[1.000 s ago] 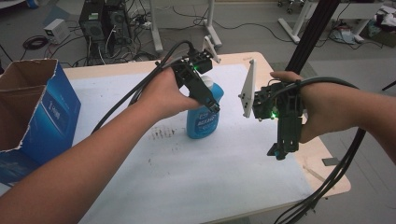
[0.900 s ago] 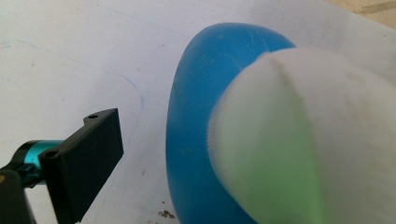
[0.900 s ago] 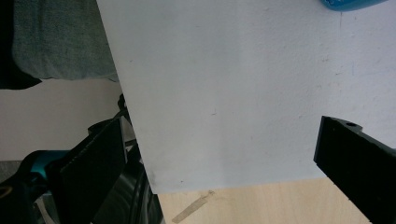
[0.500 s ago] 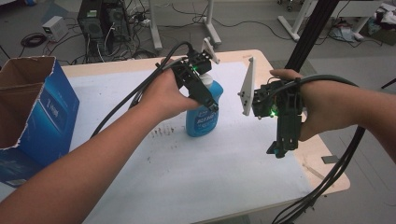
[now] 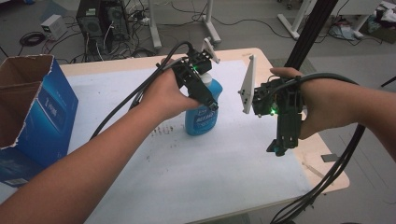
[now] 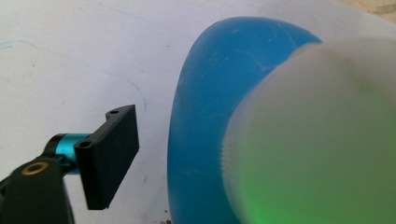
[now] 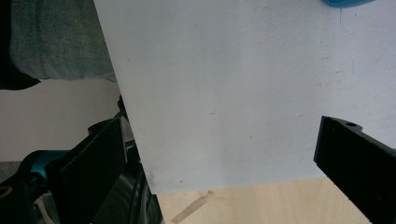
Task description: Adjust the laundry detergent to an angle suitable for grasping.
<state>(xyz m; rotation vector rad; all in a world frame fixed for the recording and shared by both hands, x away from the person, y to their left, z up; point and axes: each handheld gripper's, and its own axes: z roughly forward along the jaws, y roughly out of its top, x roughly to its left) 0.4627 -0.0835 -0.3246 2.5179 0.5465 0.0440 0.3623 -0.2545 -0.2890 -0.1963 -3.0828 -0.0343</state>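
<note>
Left gripper closing in on the blue bottle's cap.

The bottle (image 5: 201, 112) stands upright on the tabletop (image 5: 224, 163), its white cap (image 6: 317, 140) just beside the left gripper's (image 5: 205, 95) one visible finger (image 6: 109, 154), which stands clear of it; how far these fingers are open I cannot tell. The next move probably calls for centring them on the bottle, then closing. The right gripper (image 5: 280, 144) hovers well apart, fingers (image 7: 359, 158) wide open, empty.

Left gripper (image 5: 211, 103) eased lower (slightly) over bottle (image 5: 201, 119)
</note>
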